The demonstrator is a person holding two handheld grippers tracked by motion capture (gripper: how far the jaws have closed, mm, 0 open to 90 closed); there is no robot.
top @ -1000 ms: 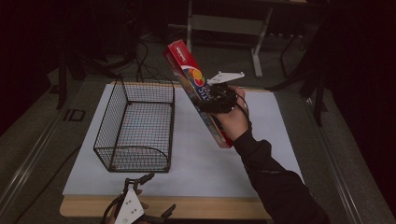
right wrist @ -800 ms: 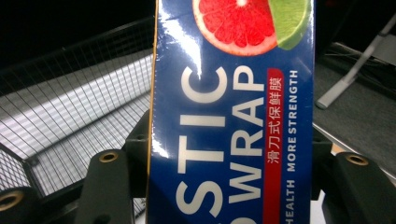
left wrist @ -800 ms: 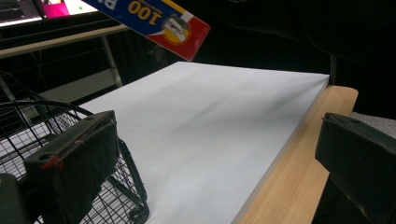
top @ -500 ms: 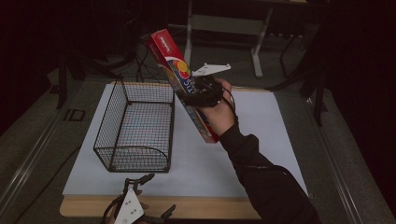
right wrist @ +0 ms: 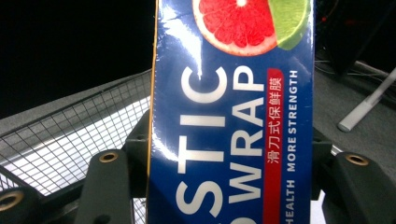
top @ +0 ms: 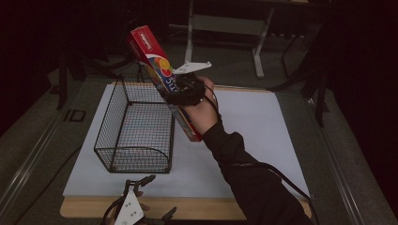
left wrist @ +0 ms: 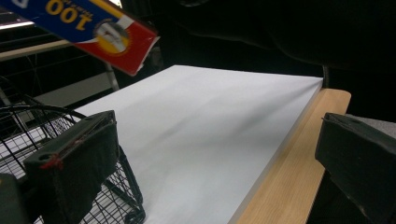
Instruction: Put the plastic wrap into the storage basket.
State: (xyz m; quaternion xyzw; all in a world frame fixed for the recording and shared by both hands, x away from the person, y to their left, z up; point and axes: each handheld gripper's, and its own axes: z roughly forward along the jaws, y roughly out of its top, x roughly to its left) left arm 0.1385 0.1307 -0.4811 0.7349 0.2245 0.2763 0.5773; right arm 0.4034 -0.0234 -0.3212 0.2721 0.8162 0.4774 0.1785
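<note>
From above, a white sheet point(top: 244, 126) covers a wooden table point(top: 197, 208) in a dark room, grey floor around it and a metal stand point(top: 225, 28) behind. The right gripper point(top: 184, 92) clamps a long plastic-wrap box point(top: 162, 75), held tilted in the air over the near edge of a wire basket point(top: 136, 124). The left gripper point(top: 141, 206) rests at the table's front edge. The left gripper view shows its jaws wide apart with nothing between them, the sheet beyond, and the box end point(left wrist: 112, 37) overhead. The right gripper view shows the box point(right wrist: 233, 116) pinched between both jaws, with the basket mesh point(right wrist: 74, 140) behind.
</note>
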